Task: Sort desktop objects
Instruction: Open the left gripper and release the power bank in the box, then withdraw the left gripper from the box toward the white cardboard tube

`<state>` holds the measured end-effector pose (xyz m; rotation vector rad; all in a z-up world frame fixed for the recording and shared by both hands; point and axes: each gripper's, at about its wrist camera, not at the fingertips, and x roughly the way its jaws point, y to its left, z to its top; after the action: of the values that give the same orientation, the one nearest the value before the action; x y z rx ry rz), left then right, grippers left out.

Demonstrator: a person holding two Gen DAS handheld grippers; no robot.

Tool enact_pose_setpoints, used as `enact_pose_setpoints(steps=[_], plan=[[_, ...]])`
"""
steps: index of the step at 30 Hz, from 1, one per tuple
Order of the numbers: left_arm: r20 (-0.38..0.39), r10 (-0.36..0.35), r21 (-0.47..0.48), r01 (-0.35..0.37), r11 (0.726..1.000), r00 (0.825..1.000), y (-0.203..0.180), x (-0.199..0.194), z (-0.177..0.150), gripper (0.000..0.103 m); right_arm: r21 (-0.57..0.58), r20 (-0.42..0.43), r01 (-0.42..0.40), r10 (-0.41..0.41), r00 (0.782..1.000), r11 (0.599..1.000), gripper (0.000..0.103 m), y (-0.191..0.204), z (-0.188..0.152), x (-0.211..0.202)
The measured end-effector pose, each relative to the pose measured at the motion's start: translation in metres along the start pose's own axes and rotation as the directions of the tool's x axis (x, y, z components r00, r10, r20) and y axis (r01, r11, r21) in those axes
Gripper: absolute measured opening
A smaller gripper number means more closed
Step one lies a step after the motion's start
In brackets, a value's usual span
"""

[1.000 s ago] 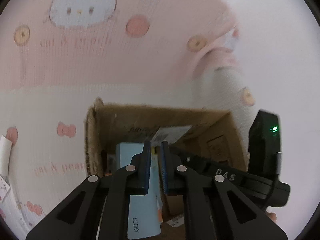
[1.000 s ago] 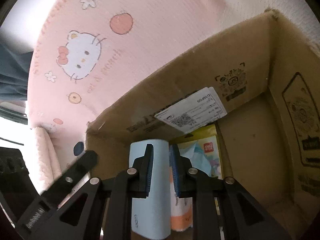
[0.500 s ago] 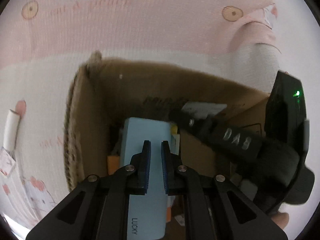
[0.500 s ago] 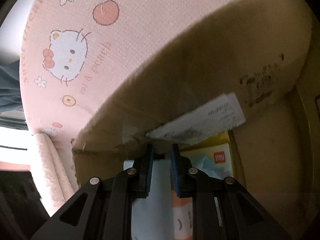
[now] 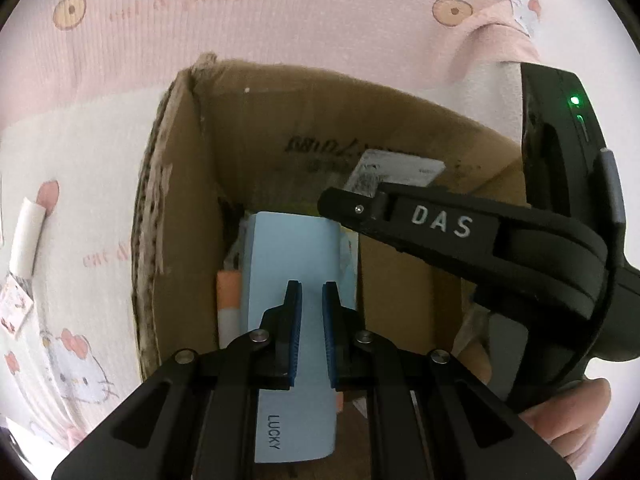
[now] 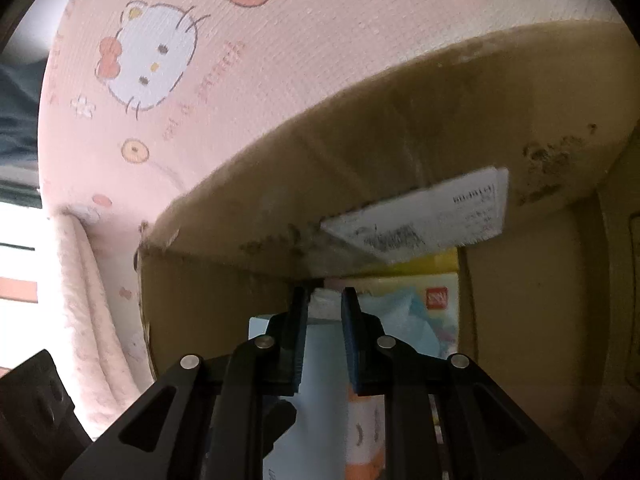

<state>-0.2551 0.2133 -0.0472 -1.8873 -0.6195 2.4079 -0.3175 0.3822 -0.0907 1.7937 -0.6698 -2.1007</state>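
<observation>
Pink cartoon-cat blanket (image 5: 168,32) under cardboard box (image 5: 176,208); both grippers' fingers slightly spread, pinching nothing.

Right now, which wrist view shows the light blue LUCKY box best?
The left wrist view: the light blue LUCKY box lies lengthwise in the cardboard box, lettering readable. The right wrist view shows only slivers behind the right gripper.

One cardboard box (image 5: 180,216); one blue case (image 5: 296,264); two claws (image 5: 311,304).

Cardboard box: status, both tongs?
Left tongs slightly open, empty, over pale blue LUCKY box inside brown cardboard box. Right tongs slightly open, empty, beside them. No obstruction seen.
</observation>
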Motion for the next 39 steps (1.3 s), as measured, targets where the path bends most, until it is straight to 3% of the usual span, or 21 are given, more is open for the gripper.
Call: enact_pose_setpoints(steps=[7,11,13,16,20,25,33,39], plan=[[0.004,-0.057,0.008,0.057,0.998,0.998,0.003,-0.009,-0.007,0.011,0.049,0.005,-0.05,0.05,0.999,0.998,0.015,-0.008,-0.009,-0.012],[0.065,-0.072,0.005,0.072,0.997,0.995,0.006,-0.022,-0.011,0.013,0.076,0.03,-0.116,0.114,0.993,0.99,0.015,-0.011,-0.013,-0.022],[0.111,-0.068,0.037,0.064,0.997,0.992,0.0,-0.033,-0.009,0.028,0.041,0.065,-0.051,0.048,0.997,0.998,0.015,-0.007,-0.018,-0.034],[0.177,-0.084,0.053,0.076,0.996,0.981,0.001,-0.053,-0.009,0.04,0.026,0.101,-0.002,-0.001,0.995,1.0,0.017,-0.002,-0.028,-0.051],[0.226,-0.057,0.036,0.05,0.998,0.972,0.012,-0.069,-0.006,0.04,0.02,0.143,0.05,-0.052,0.988,0.999,0.023,0.01,-0.051,-0.076],[0.234,-0.075,0.005,0.076,0.997,0.969,0.036,-0.087,-0.007,0.04,-0.045,0.196,0.145,-0.133,0.971,0.988,0.033,0.044,-0.079,-0.096],[0.246,-0.109,0.01,0.11,0.994,0.963,0.085,-0.12,-0.024,0.041,-0.109,0.196,0.191,-0.168,0.966,0.975,0.038,0.113,-0.117,-0.089],[0.263,-0.119,-0.05,0.137,0.989,0.957,0.14,-0.136,-0.029,0.041,-0.159,0.176,0.206,-0.178,0.968,0.965,0.042,0.163,-0.135,-0.067]])
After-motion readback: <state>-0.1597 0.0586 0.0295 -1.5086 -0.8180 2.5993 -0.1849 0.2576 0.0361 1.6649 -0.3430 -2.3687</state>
